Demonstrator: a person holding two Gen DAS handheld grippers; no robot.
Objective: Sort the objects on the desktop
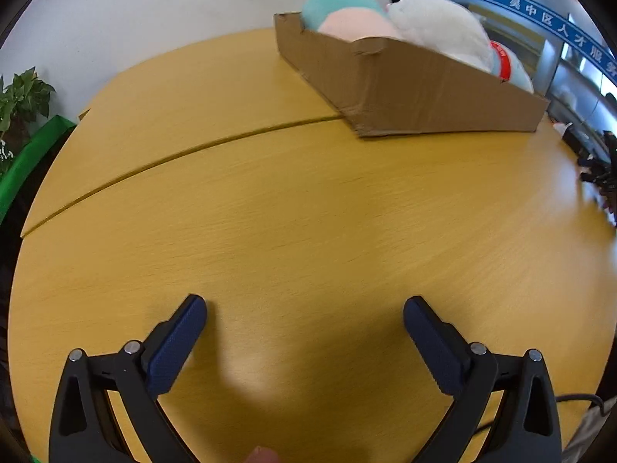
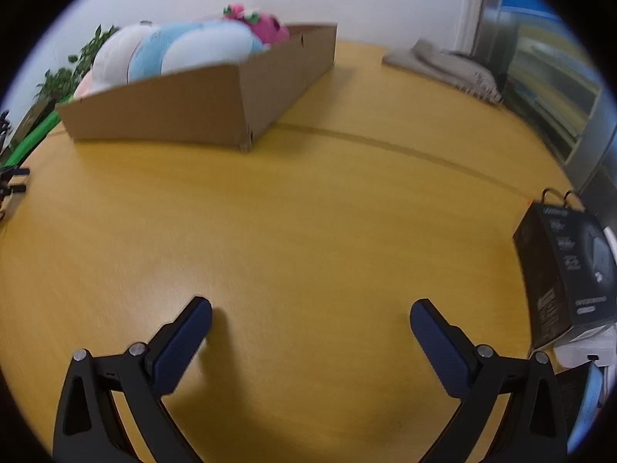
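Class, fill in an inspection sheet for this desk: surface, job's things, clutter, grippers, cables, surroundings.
Surface: yellow wooden table, with a seam across it.
Job's things: cardboard tray holding plush toys.
Clutter: black product box at the right edge; grey folded cloth at the far side.
Grippers: left gripper and right gripper both open, holding nothing.
Cables: dark cable at the near edge.
Surroundings: white wall; potted plant; glass partition.

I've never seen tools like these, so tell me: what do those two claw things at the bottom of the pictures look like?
Both look alike. The left gripper and right gripper each have a black plastic frame with triangular cut-outs and round silver rivets. Their fingers carry dark blue pads with a fine ribbed texture. No markings or sleeves show.
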